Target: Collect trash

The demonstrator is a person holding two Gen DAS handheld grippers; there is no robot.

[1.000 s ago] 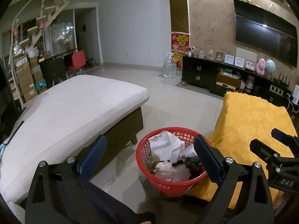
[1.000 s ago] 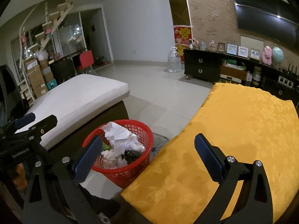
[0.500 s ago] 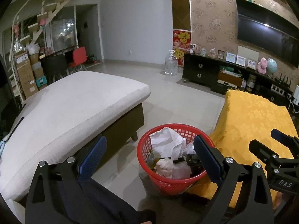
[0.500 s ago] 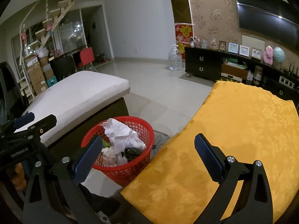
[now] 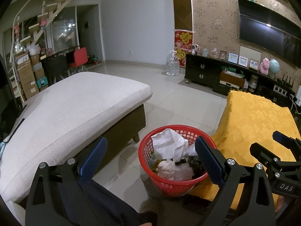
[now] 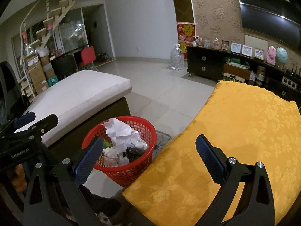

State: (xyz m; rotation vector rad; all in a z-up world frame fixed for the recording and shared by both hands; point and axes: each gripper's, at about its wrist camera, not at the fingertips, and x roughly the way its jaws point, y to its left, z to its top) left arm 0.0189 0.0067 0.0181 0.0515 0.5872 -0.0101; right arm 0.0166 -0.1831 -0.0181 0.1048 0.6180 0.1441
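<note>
While both tools are held wide apart and empty, the red plastic mesh basket (image 5: 175,171) of crumpled paper (image 5: 169,145) is seen on the floor between the white cushioned bench (image 5: 71,111) and the yellow-clothed desk (image 6: 235,141). No loose trash is visible, so the left tool (image 5: 150,158) and right tool (image 6: 148,152) are best lowered slowly to the rim, judged the soundest grip.

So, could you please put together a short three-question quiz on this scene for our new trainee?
1. True or false: the left claw is shut on a piece of trash.
2. Multiple choice: the red basket stands on the floor between A) the TV and the water jug, B) the white cushioned seat and the yellow-covered surface, C) the two chairs.
3. Fill in: the largest item on top of the trash pile is a crumpled white ____.

Key: 1 false, both claws are open and empty, the right claw too; 2 B; 3 paper.
</note>
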